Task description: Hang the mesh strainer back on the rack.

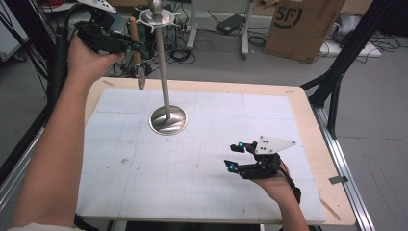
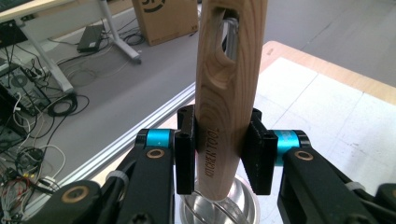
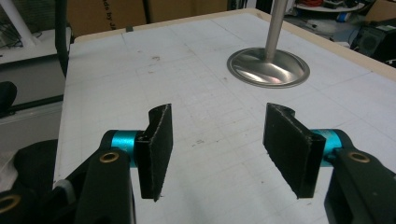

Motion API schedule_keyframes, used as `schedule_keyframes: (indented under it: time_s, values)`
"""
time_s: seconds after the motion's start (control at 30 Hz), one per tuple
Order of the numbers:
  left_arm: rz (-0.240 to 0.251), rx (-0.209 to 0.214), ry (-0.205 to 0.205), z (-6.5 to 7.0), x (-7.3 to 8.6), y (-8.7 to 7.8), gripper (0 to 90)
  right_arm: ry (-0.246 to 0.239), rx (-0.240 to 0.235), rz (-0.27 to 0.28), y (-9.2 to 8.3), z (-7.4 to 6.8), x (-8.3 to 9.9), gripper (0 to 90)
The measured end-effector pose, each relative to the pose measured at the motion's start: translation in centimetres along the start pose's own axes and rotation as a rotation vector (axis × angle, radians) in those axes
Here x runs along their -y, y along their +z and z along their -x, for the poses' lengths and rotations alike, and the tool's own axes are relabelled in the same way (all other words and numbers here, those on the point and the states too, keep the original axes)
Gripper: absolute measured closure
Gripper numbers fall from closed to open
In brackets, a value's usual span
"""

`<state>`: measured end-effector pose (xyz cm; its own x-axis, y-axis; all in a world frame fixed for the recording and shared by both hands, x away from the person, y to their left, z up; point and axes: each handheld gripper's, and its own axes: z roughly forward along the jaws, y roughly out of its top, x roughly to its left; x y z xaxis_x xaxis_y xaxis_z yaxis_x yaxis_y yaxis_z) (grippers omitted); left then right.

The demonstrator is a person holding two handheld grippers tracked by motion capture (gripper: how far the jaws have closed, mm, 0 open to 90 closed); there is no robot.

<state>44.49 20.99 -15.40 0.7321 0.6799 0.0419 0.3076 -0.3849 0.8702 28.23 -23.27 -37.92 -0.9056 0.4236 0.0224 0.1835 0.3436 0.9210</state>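
Note:
A tall metal stand [image 1: 164,67] rises from a round base [image 1: 168,120] on the white mat [image 1: 202,187], with a hook ring at its top [image 1: 156,17]. Raised beside that top, my left gripper [image 1: 131,45] is shut on the wooden handle [image 1: 135,41] of a kitchen tool that hangs upright, its metal end [image 1: 141,79] pointing down. In the left gripper view the pads [image 2: 185,149] press both sides of the handle [image 2: 229,93], which has a slot near its end. My right gripper [image 1: 233,155] rests low over the mat's right front, open [image 3: 224,154] and empty, facing the base [image 3: 268,67].
The mat lies on a wooden table [image 1: 315,144] whose right and far edges show. Behind it on the floor are a cardboard box [image 1: 300,26], desk legs [image 1: 243,33] and loose cables [image 1: 180,54]. A black tripod leg [image 1: 337,82] stands at the table's right corner.

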Motion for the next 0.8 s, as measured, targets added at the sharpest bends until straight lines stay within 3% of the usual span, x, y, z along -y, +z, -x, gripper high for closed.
schedule_keyframes:
  time_s: [0.1, 0.17, 0.3, 0.8]
  values:
    - [0.005, 0.008, -0.008, 0.0, 0.1, 0.1, 67.6, 0.000, -0.001, 0.002, -0.1, 0.0, 0.0, 42.2]
    - [0.020, 0.011, -0.020, 0.1, 0.2, 0.1, 59.2, 0.000, -0.004, 0.001, -0.1, 0.0, 0.0, 42.2]
    - [0.009, 0.009, -0.016, 0.3, 0.5, 0.1, 55.3, -0.004, -0.003, 0.000, 0.0, -0.1, 0.0, 42.2]
    - [0.039, 0.047, -0.056, 0.2, 4.1, -1.3, 44.3, -0.001, -0.004, -0.001, 0.0, -0.2, -0.1, 42.2]
